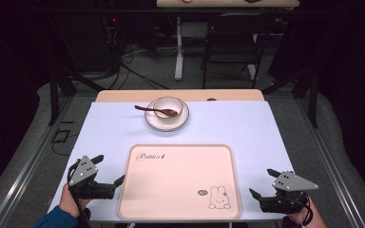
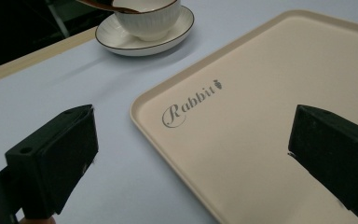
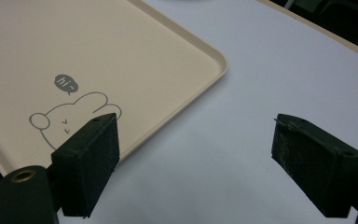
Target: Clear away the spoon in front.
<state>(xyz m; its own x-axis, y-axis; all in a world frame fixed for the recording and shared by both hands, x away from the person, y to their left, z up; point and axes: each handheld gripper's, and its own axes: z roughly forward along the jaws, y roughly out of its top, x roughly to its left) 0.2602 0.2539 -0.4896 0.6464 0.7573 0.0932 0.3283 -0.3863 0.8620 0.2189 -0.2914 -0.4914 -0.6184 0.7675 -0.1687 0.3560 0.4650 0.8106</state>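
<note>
A cream tray [image 1: 180, 209] with a rabbit drawing lies at the table's front centre, bare. Behind it a white cup [image 1: 168, 107] stands on a white saucer [image 1: 184, 120], and a dark spoon [image 1: 154, 110] rests across the cup's rim. My left gripper [image 1: 110, 171] sits just left of the tray, open, its jaws wide over the tray's left edge [image 2: 140, 105] with nothing between them [image 2: 191, 154]. At the tray's right side my right gripper [image 1: 264, 183] is open too, jaws spread above the tablecloth beside the tray's corner [image 3: 219, 60], holding nothing [image 3: 196, 163].
A pale blue cloth [image 1: 247, 128] covers the table, whose wooden far edge [image 1: 123, 95] shows behind it. Beyond stand a black chair [image 1: 230, 42], a second table's leg [image 1: 178, 52] and cables on the floor.
</note>
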